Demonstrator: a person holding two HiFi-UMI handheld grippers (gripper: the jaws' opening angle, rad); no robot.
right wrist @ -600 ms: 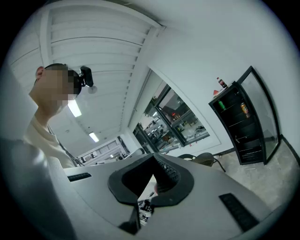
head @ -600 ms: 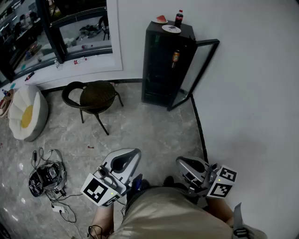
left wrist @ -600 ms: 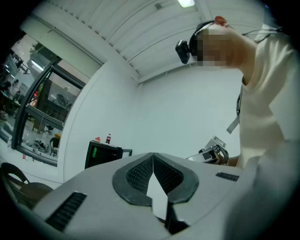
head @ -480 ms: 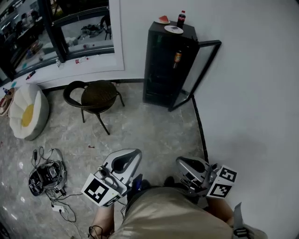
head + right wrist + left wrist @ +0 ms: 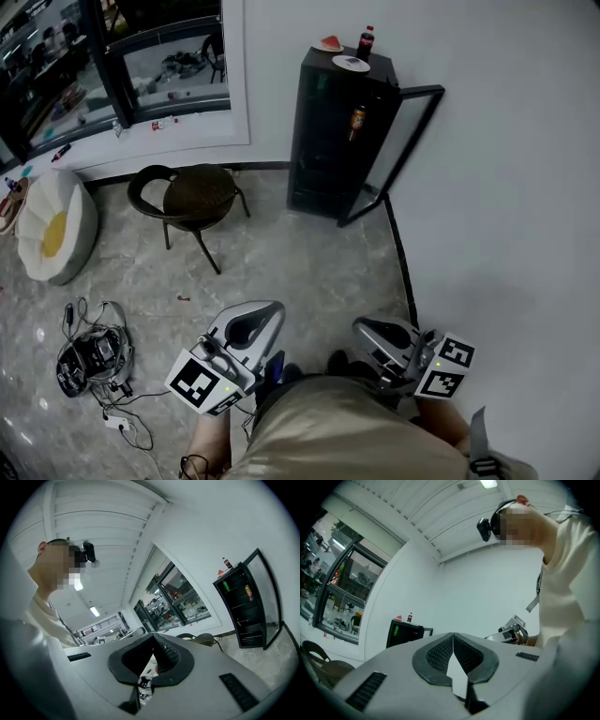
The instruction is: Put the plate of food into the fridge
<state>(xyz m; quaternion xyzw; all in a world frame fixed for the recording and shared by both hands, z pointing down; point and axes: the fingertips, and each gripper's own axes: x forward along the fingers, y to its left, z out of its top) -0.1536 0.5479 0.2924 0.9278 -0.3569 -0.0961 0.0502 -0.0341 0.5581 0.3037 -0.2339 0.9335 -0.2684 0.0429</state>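
I record my left claw (image 5: pixel 453 635) and right claw (image 5: pixel 153 638): pale grey shells, black ribbed pads (image 5: pixel 439 654), black-and-white marker cubes (image 5: pixel 199 384). The wearer's shirt (image 5: pixel 337 431) is cream.

From head height we look steeply down over the floor (image 5: pixel 300 267) toward the distant fridge (image 5: pixel 328 141), which both gripper views, riding low and facing about level along their own jaws, also catch far off: left of centre in the left, right in the right.

One fridge (image 5: pixel 319 141), one plate (image 5: pixel 350 63), one bottle (image 5: pixel 365 42), one can (image 5: pixel 355 117), one chair (image 5: pixel 195 192), one white cushion (image 5: pixel 56 225)
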